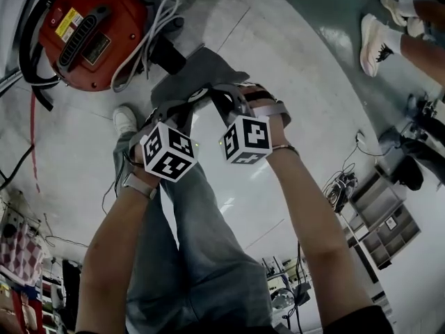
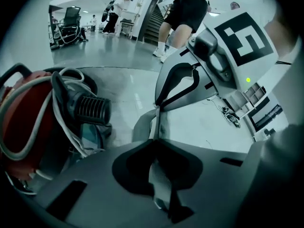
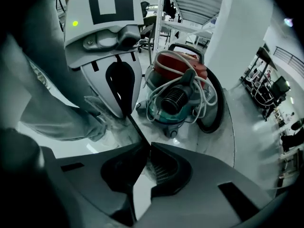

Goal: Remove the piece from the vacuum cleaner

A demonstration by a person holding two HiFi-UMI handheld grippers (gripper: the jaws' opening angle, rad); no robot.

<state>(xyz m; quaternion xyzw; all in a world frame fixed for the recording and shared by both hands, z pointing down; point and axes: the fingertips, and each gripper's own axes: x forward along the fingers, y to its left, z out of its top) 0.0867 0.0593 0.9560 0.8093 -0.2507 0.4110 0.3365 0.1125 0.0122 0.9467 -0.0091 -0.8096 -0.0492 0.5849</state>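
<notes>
Closest in, the left gripper and the right gripper sit close together above the person's own legs. Both sets of fingers are closed on the same thin, flat dark-grey piece. In each gripper view it shows edge-on as a narrow strip running straight from one pinch to the other. Its held edge therefore lies left to right between the two grips, and the rest of the sheet spreads away on the far side of the fingers.

Beyond it to the far left is the red drum-shaped vacuum cleaner, with a white cord looped over it and a black hose curling round it. It is well apart from the piece, which looks already free of it. The left gripper is the nearer of the two to the machine.

Since both grips share one thin sheet, any carry probably needs the hands to travel together, or one to let go first.

Underneath is a pale, glossy floor in a wide hall. Grey shelving stands at the right, and another person's white shoes are at the far right.
</notes>
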